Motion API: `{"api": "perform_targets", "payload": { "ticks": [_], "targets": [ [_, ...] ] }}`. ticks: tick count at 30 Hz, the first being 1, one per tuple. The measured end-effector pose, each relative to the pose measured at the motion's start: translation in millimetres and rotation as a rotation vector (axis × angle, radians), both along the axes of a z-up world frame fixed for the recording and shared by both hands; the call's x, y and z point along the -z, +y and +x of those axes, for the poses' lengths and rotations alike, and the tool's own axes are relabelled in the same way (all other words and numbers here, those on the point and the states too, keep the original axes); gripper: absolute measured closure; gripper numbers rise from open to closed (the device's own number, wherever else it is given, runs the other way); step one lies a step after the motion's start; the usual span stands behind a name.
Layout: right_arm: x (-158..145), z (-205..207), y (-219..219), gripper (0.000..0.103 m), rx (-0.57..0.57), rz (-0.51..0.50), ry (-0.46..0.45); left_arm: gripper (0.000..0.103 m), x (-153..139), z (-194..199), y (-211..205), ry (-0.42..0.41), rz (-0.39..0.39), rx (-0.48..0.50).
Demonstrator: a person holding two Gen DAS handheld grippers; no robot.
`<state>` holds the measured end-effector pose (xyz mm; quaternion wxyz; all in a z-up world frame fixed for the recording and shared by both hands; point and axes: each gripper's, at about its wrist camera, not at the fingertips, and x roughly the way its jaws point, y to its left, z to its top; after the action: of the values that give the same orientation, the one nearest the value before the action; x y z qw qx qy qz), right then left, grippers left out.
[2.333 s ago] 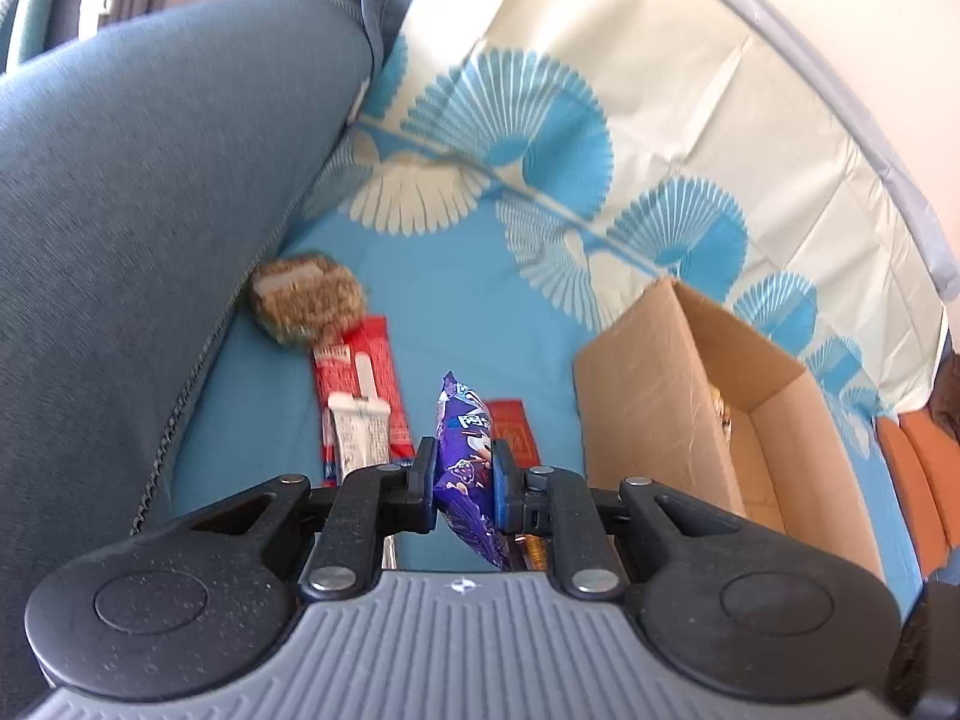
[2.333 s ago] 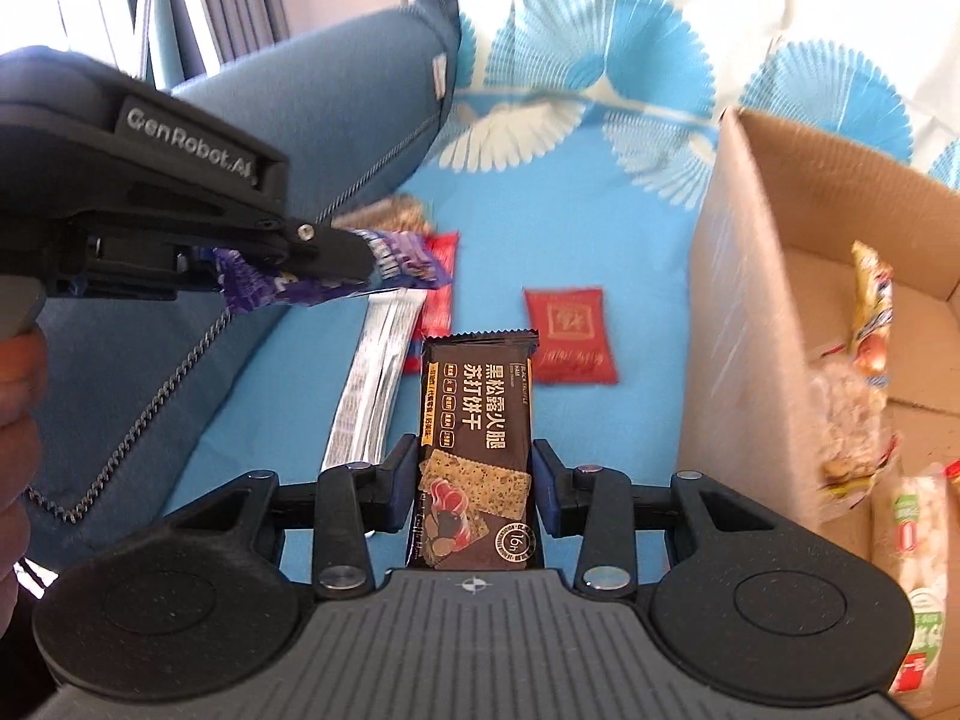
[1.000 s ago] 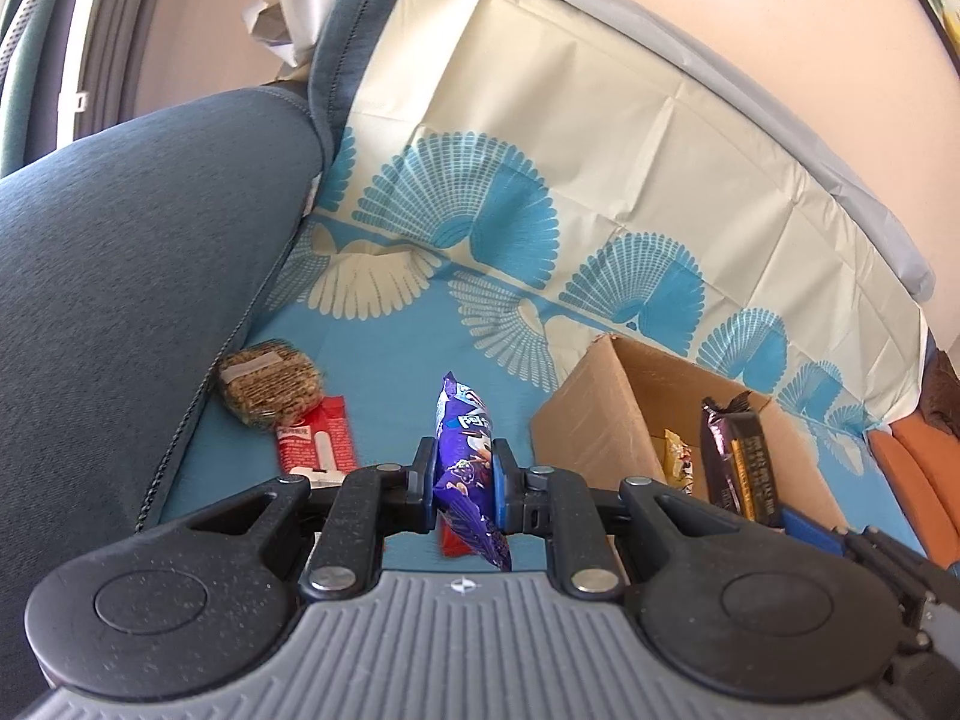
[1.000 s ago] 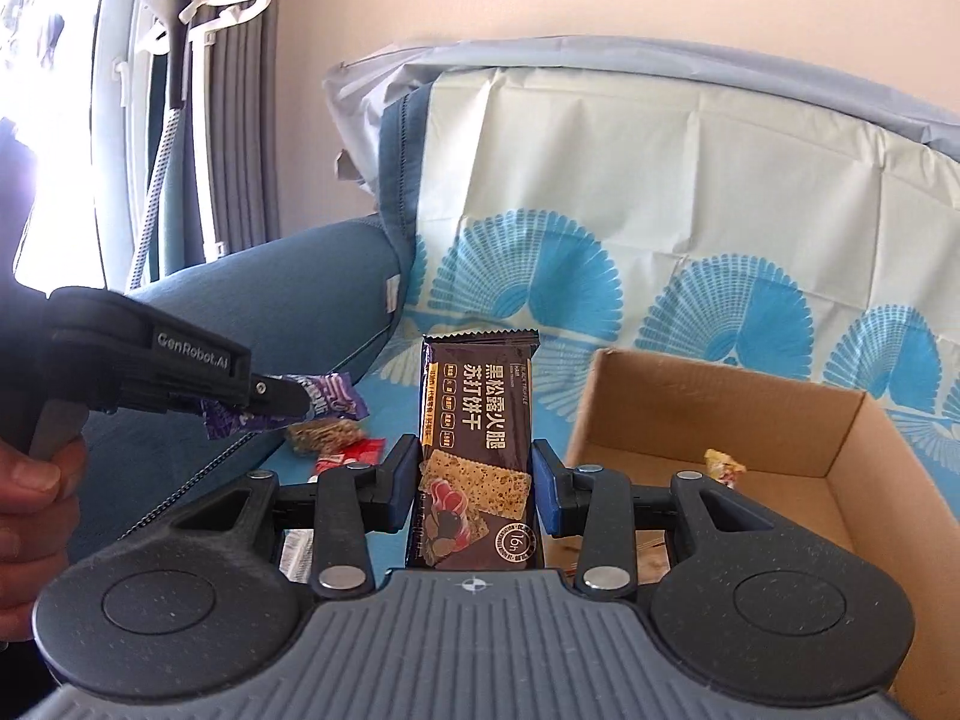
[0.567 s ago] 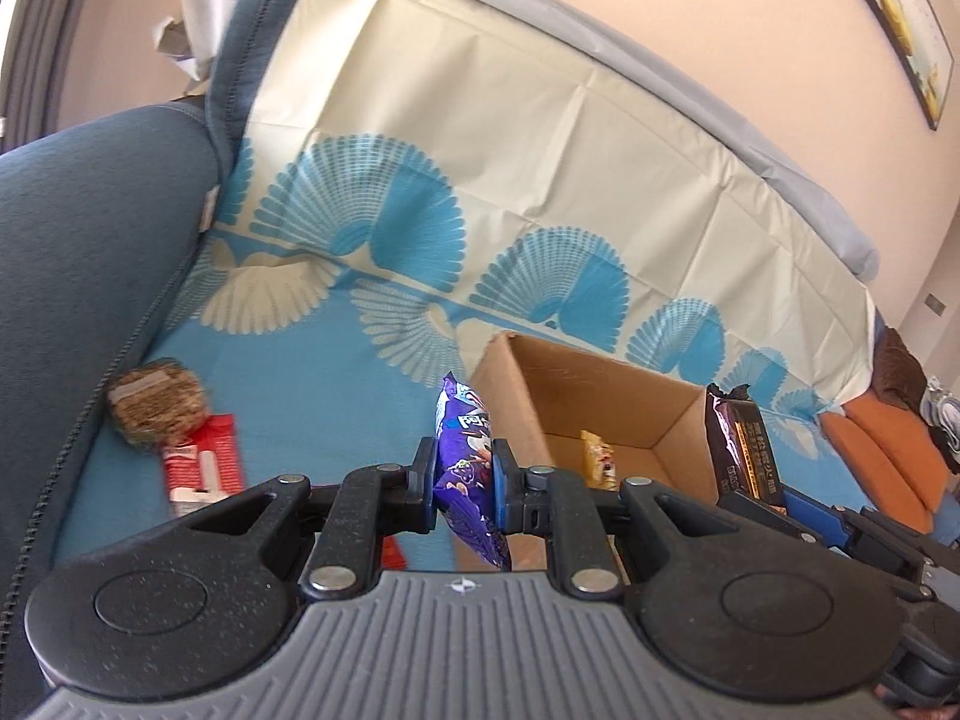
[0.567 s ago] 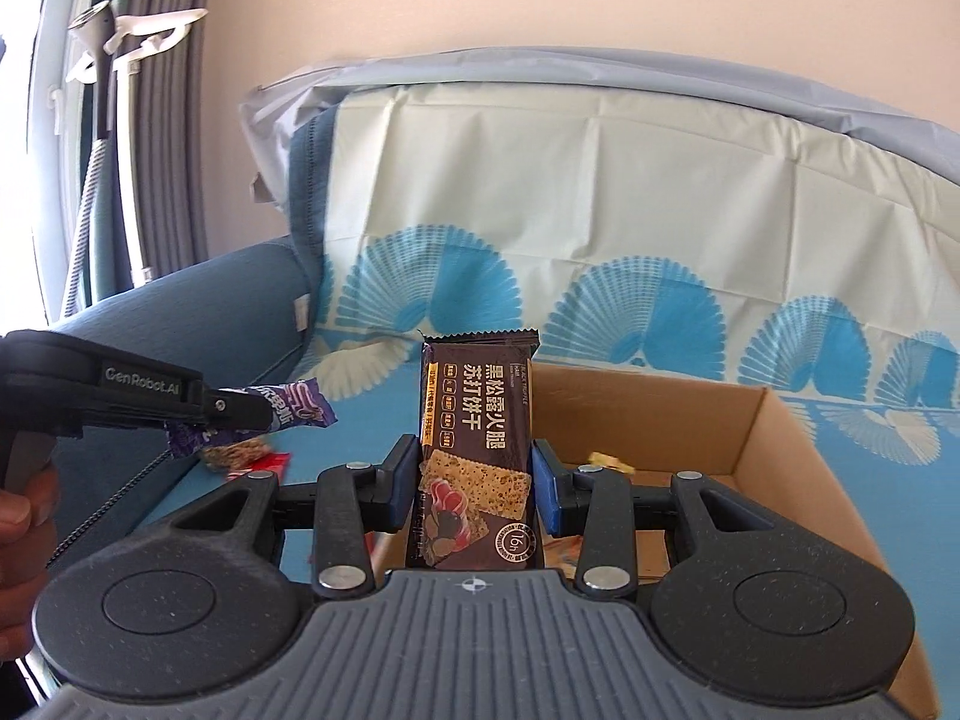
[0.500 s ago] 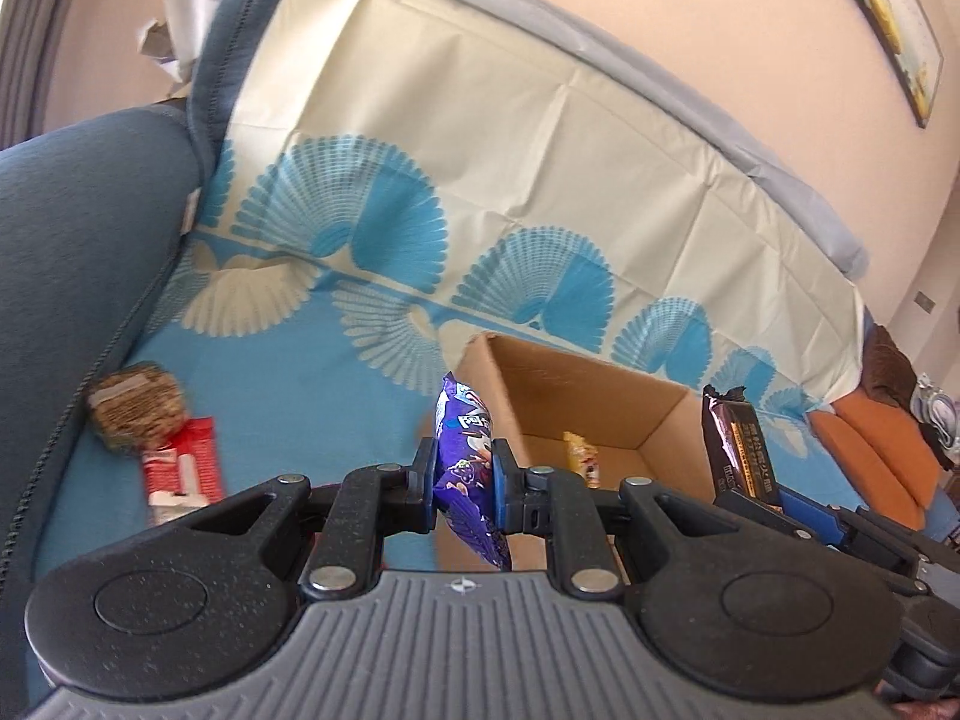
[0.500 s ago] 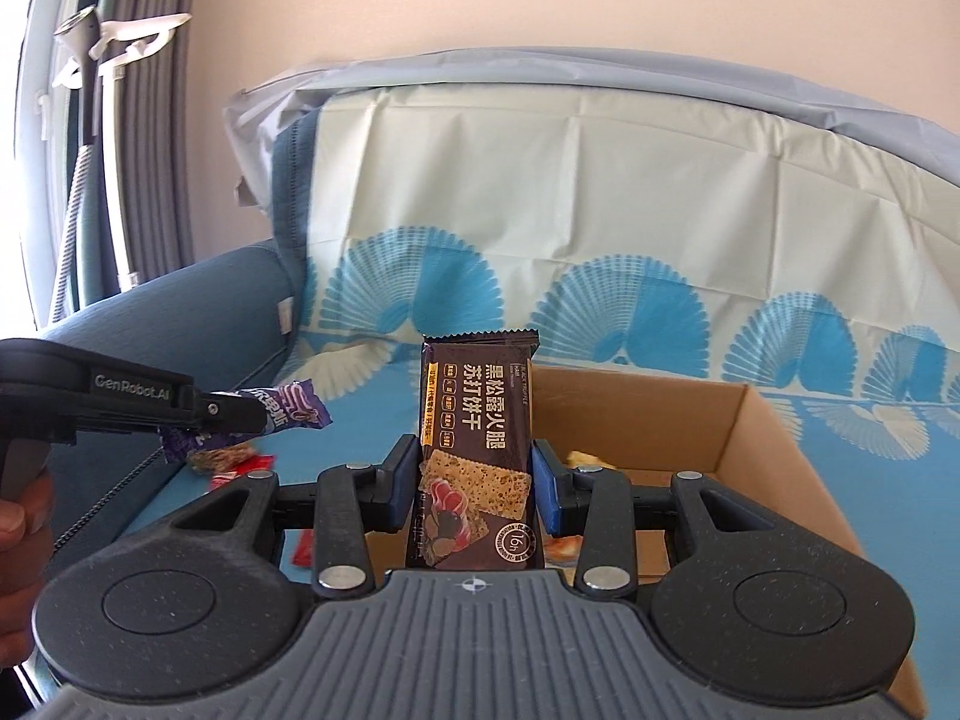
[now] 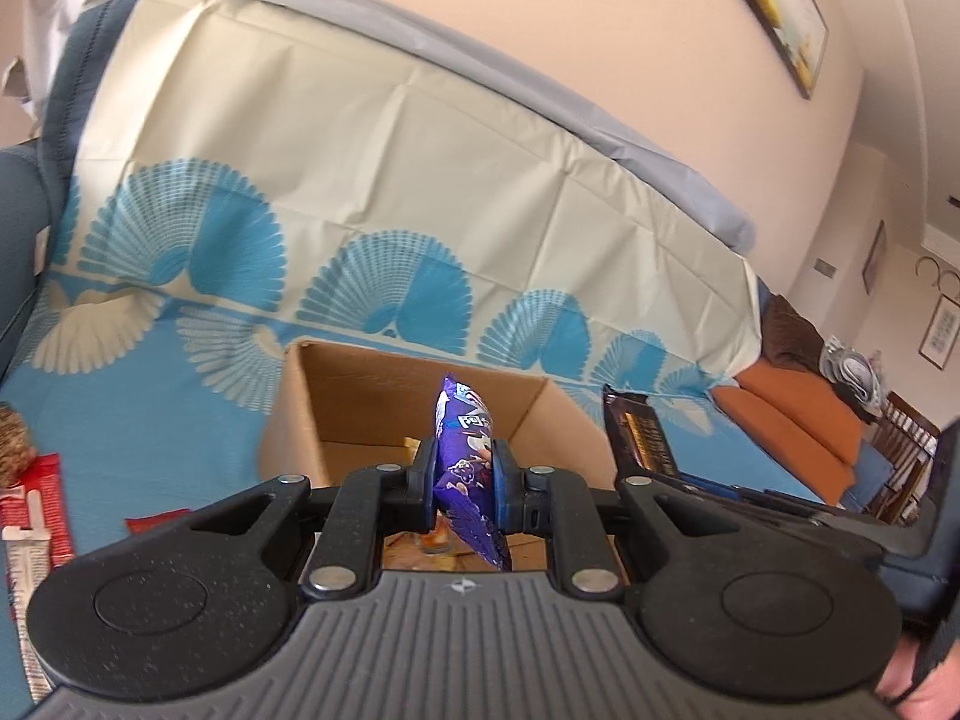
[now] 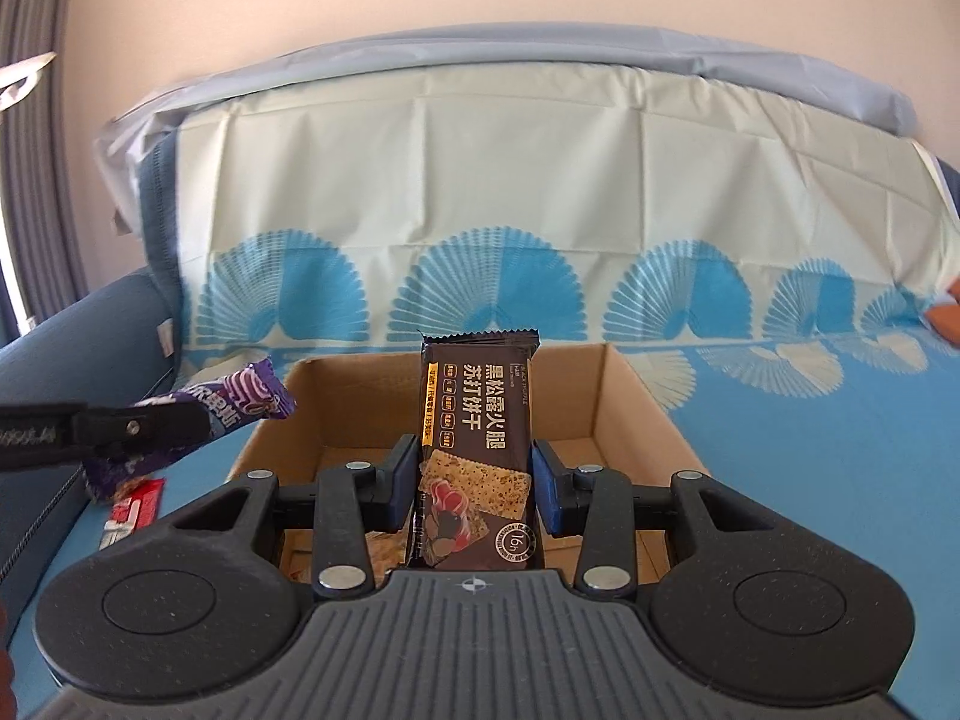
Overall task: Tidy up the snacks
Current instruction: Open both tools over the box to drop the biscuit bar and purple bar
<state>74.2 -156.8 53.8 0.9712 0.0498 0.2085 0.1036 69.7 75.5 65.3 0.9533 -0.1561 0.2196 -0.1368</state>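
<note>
My left gripper [image 9: 463, 474] is shut on a purple snack packet [image 9: 465, 450], held upright over the near edge of the open cardboard box [image 9: 360, 396]. My right gripper [image 10: 474, 480] is shut on a dark brown cracker packet [image 10: 477, 414], held upright above the box [image 10: 624, 414]. The purple packet [image 10: 240, 402] and left gripper also show at the left of the right wrist view, and the brown packet [image 9: 639, 441] at the right of the left wrist view. Several snacks lie in the box bottom [image 9: 420, 534].
A red packet [image 9: 36, 498], a white packet [image 9: 30, 564] and a round oat snack [image 9: 12, 450] lie on the blue patterned cover left of the box. A red packet [image 10: 135, 510] shows left of the box. The sofa back rises behind; orange cushions [image 9: 798, 420] lie at right.
Both grippers have moved right and over the box, each still holding its packet. The loose snacks on the cover have slid to the left edge of view.
</note>
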Motion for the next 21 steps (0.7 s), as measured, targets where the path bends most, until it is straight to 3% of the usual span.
{"api": "perform_targets", "payload": {
  "ticks": [8, 13, 14, 16, 21],
  "targets": [
    [4.3, 7.8, -5.3, 0.062, 0.102, 0.038, 0.012, 0.085, 0.7, -1.4, -24.9, -0.030, 0.037, 0.045],
    [0.5, 4.7, -0.5, 0.061, 0.161, 0.003, -0.047, 0.084, 2.4, -0.1, -32.7, -0.025, 0.054, 0.081],
    [-0.8, 3.8, -0.1, 0.060, 0.184, -0.007, -0.063, 0.081, 3.4, 1.4, -33.3, -0.015, 0.051, 0.087],
    [-3.0, 4.2, -1.6, 0.037, 0.210, 0.001, -0.071, 0.075, 3.9, 2.5, -32.7, -0.018, 0.055, 0.077],
    [-3.9, 3.2, 4.3, 0.031, 0.212, 0.023, -0.063, 0.073, 5.9, 4.0, -20.7, 0.007, 0.025, 0.039]
  ]
}}
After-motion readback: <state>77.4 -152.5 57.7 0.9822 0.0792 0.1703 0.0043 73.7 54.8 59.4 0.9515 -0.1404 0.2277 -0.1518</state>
